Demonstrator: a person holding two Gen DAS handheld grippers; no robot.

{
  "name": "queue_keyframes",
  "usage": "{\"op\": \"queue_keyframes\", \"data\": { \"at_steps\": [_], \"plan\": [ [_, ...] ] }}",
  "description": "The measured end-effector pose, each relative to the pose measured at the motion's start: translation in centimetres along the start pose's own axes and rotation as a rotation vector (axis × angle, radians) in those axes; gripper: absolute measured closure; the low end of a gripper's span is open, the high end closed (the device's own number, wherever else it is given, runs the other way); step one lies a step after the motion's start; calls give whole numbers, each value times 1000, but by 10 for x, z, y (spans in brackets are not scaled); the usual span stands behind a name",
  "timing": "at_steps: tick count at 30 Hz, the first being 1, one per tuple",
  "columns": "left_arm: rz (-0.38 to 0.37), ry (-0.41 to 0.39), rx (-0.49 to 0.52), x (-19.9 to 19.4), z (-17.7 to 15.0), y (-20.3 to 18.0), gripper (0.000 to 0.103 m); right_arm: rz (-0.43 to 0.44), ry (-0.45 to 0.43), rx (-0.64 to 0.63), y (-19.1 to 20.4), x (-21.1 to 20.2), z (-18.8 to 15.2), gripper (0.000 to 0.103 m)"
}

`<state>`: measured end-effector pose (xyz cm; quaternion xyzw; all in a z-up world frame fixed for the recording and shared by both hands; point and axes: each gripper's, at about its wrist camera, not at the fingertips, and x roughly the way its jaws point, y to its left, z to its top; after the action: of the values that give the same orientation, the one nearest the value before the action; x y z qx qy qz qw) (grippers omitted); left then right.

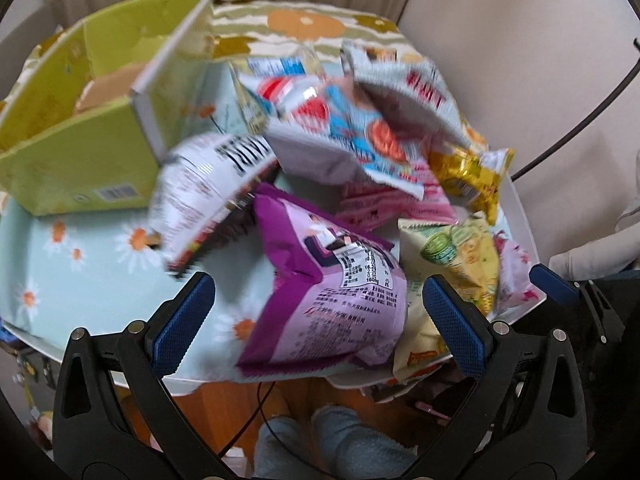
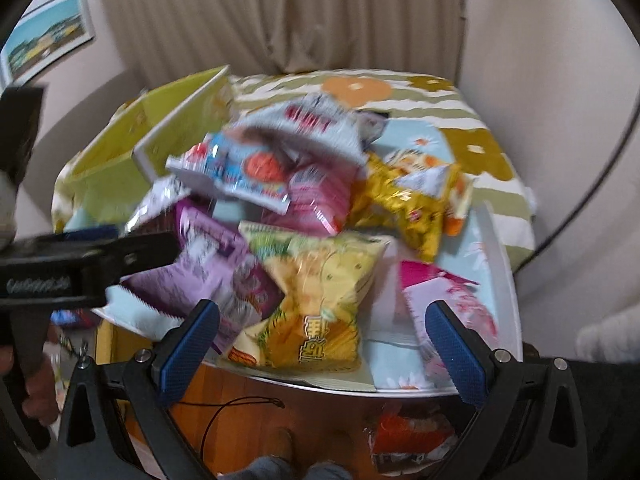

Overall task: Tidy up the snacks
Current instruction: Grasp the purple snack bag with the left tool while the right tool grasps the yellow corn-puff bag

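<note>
While both grippers hang wide apart and hold nothing, the left gripper (image 1: pixel 316 320) frames a purple packet (image 1: pixel 332 300) at 6 o'clock of the snack pile (image 1: pixel 360 140); the right gripper (image 2: pixel 322 340) frames a yellow packet (image 2: pixel 320 300). A green box (image 1: pixel 76 160) stands at 10 o'clock.

Snack pkts (image 2: pixel 280 184) blurred, labels unreadable
</note>
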<state>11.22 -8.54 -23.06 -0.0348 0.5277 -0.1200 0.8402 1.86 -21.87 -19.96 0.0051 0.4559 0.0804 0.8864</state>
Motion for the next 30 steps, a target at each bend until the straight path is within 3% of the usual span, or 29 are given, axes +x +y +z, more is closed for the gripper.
{"op": "queue_keyframes", "data": {
  "at_steps": [5, 9, 15, 24, 30],
  "plan": [
    [-7, 41, -3, 29, -4, -4, 1, 42, 25, -36, -2, 23, -5, 4],
    [-4, 61, -4, 43, -5, -4, 5, 60, 39, -54, -3, 34, -4, 14],
    [3, 50, 6, 45, -8, 0, 16, 87, 48, -83, -6, 48, 1, 26],
    [-13, 48, 16, 37, -16, 4, 23, 152, 84, -20, -15, 57, 2, 34],
    [-5, 41, 33, 33, -18, 7, 26, 179, 106, -18, -14, 60, 4, 56]
  ]
}}
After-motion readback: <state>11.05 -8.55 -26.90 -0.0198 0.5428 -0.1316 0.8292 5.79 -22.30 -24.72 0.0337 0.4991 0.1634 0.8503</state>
